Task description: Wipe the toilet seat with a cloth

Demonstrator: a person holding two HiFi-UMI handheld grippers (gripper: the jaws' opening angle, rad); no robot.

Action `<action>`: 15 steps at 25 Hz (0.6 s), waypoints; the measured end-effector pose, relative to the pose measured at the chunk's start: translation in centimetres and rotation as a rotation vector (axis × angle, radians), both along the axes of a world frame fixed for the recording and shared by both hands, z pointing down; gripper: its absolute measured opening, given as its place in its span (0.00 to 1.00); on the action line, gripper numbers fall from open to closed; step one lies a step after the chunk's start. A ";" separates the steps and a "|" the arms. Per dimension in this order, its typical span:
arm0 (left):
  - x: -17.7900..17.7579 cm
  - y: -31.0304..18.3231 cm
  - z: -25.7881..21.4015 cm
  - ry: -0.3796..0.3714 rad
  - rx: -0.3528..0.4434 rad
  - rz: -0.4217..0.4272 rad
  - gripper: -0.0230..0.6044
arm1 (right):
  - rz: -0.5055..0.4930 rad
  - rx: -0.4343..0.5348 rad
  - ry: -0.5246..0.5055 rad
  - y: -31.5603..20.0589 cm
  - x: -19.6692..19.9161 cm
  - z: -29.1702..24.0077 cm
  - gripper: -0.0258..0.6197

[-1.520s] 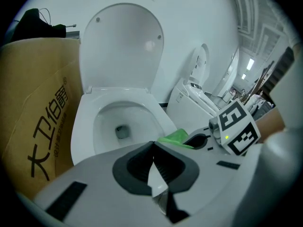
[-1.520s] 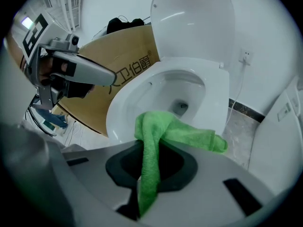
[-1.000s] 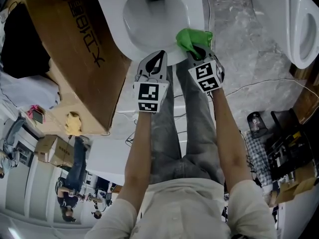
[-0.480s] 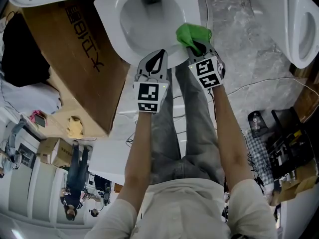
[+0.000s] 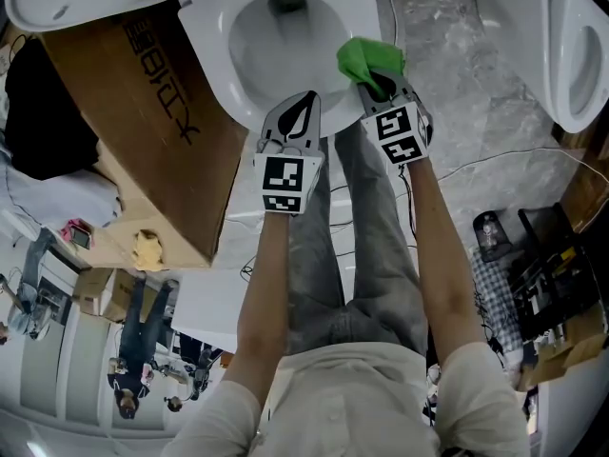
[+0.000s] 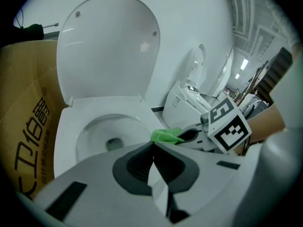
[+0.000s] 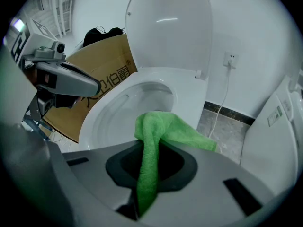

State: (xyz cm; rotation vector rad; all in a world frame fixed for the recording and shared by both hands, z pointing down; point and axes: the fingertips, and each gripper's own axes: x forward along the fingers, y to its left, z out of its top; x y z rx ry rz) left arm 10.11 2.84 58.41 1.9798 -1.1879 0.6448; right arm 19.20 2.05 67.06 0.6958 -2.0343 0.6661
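The white toilet seat is down around the bowl, with its lid raised behind it. A green cloth rests on the seat's front right rim. My right gripper is shut on the green cloth, which bulges out past the jaws over the seat. My left gripper hovers at the seat's front edge, shut with nothing in it; its jaws meet in the left gripper view. From there the cloth and the right gripper show to the right.
A brown cardboard box leans against the toilet's left side. A second white toilet stands at the right on the grey marble floor, with a cable across it. Dark clutter lies at the lower right. The person's legs stand directly below the seat.
The right gripper has pushed the green cloth a little farther back along the seat's right rim. The left gripper has hardly moved.
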 end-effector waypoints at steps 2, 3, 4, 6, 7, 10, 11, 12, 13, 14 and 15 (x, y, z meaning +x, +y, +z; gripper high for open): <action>0.0 -0.5 0.0 0.003 0.002 0.000 0.06 | 0.001 0.009 0.006 -0.8 0.0 0.0 0.11; 0.0 -0.8 0.0 0.005 0.003 0.001 0.06 | 0.001 0.013 0.009 -1.2 0.0 -0.1 0.11; 0.0 -1.0 0.1 0.007 0.004 0.003 0.06 | 0.001 0.017 0.013 -1.6 -0.1 -0.1 0.11; -0.1 -1.5 0.1 0.011 0.007 0.007 0.06 | 0.003 0.025 0.020 -2.4 -0.1 -0.1 0.11; -0.1 -1.6 0.1 0.013 0.009 0.008 0.06 | 0.004 0.029 0.023 -2.7 -0.1 -0.1 0.11; -0.2 -2.2 0.1 0.020 0.014 0.012 0.06 | 0.006 0.045 0.030 -3.8 -0.3 -0.2 0.11; -0.2 -2.5 0.0 0.023 0.016 0.013 0.06 | 0.006 0.051 0.034 -4.2 -0.3 -0.2 0.11; -0.2 -2.7 0.0 0.026 0.018 0.014 0.06 | 0.007 0.056 0.038 -4.6 -0.3 -0.3 0.11; -0.2 -2.8 0.0 0.029 0.019 0.015 0.06 | 0.008 0.060 0.042 -5.0 -0.4 -0.3 0.11; -0.3 -3.0 -0.1 0.032 0.021 0.015 0.06 | 0.010 0.063 0.047 -5.4 -0.4 -0.2 0.11; -0.3 -3.2 -0.1 0.035 0.022 0.015 0.06 | 0.011 0.066 0.052 -5.7 -0.4 -0.2 0.11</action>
